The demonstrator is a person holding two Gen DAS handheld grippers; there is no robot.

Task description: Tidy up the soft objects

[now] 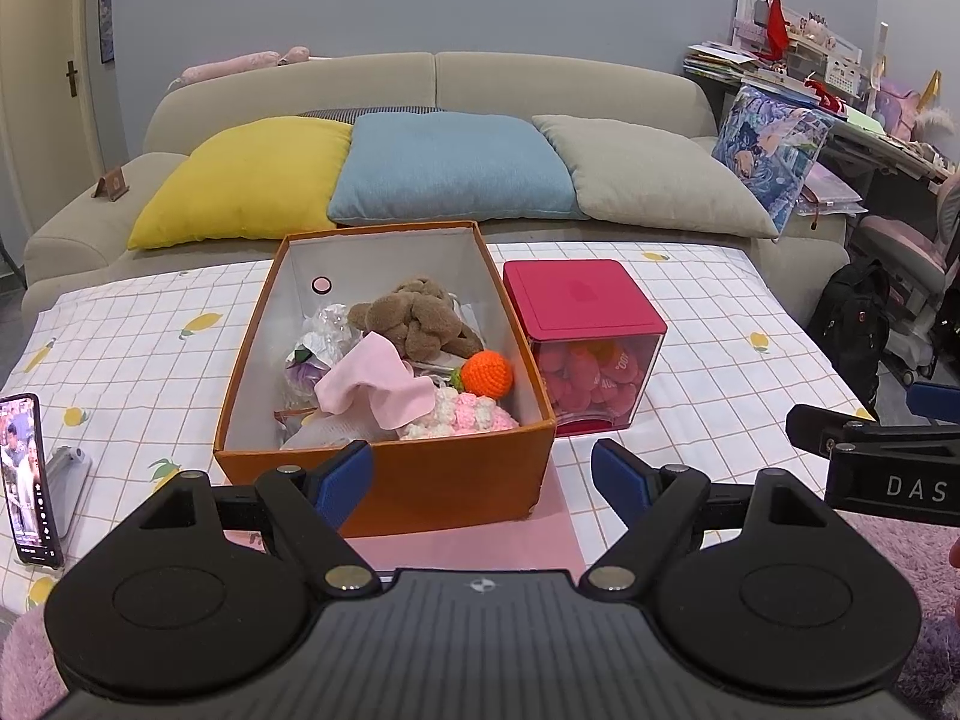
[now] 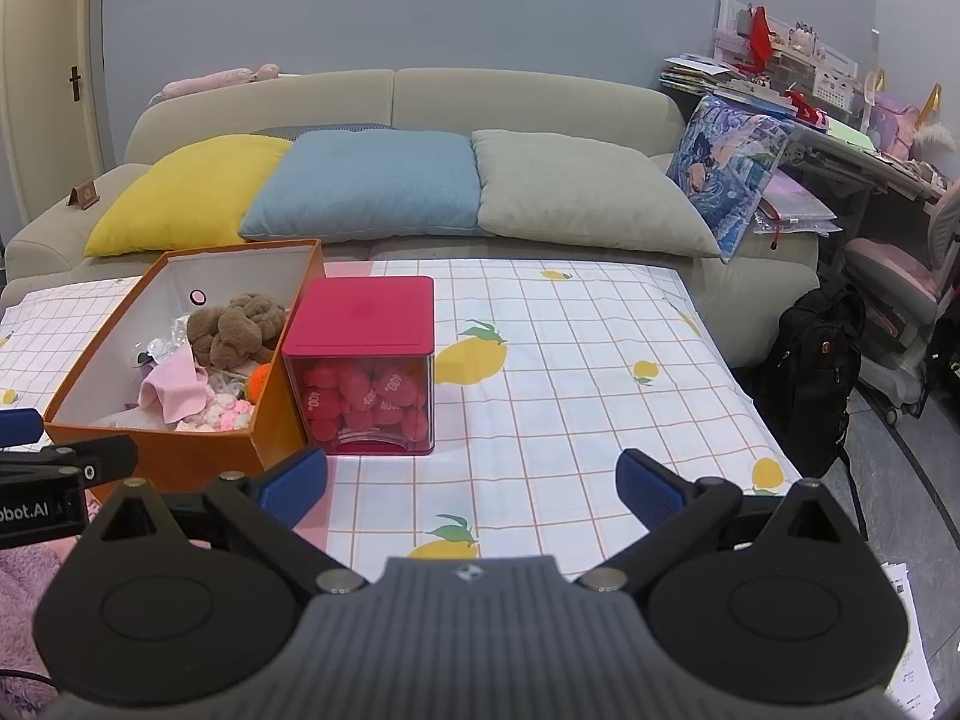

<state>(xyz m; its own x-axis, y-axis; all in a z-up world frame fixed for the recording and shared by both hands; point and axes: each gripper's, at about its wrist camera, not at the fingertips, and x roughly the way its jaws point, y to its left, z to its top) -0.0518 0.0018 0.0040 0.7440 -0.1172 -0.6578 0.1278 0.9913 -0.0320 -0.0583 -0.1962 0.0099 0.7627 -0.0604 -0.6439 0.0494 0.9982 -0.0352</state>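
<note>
Plush toy [image 1: 420, 315] lies in the orange box [image 1: 384, 480] among the pink cloth [image 1: 375, 387]: probably light, compressible; pinch its midsection. Left gripper [image 1: 480, 474] and right gripper [image 2: 471, 483] stand wide open, empty.

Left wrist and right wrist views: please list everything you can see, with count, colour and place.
Box: 1, orange, on the table, open.
Plush toy: 1, brown, in the box.
Cloth: 1, pink, in the box.
Crochet ball: 1, orange, in the box.
Cube container: 1, red lid, clear walls, right of the box.
Cushions: 3, yellow, blue, grey, on the sofa.
Phone: 1, table's left edge.
Left gripper: open.
Right gripper: open.
</note>
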